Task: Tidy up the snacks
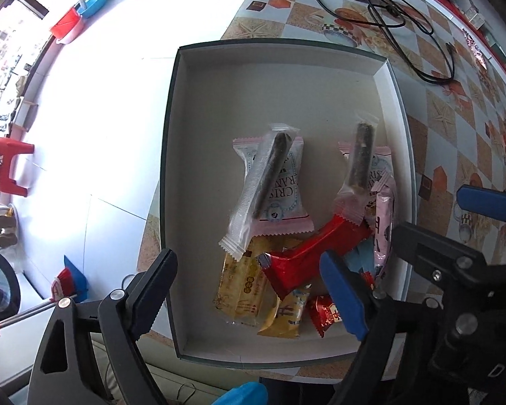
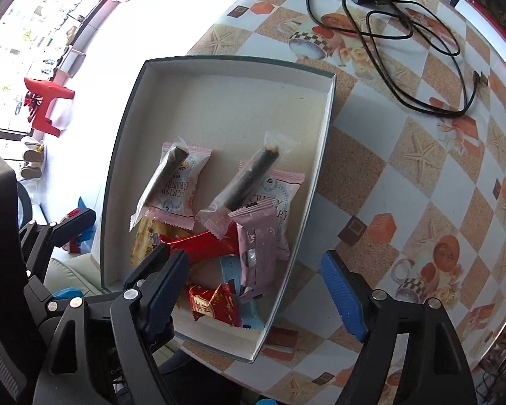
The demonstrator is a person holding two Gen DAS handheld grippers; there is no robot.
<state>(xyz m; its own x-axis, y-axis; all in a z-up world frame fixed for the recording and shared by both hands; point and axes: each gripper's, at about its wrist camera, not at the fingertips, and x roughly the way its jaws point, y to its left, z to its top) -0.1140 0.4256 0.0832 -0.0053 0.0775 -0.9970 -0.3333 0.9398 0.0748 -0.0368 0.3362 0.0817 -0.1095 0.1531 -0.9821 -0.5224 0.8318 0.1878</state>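
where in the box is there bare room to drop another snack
The box's far half is bare, between its far wall and the two dark sticks. The near end is crowded with the red bar and other packets.

Sunlit white floor [image 1: 94,135], red stool [image 1: 8,163]

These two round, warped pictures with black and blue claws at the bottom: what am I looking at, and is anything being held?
Each picture comes from a wide-angle camera mounted on a hand-held gripper, looking along its two fingers. A person holds one in each hand; there is no robot arm.

The left gripper and the right gripper both hover above a shallow box on a patterned tablecloth. Both are open and hold nothing.

In the box lie wrapped snacks: two dark sticks in clear wrappers, pink-edged cranberry crisp packets, a red bar, a yellow packet and a pink one. A black cable lies further back on the table.
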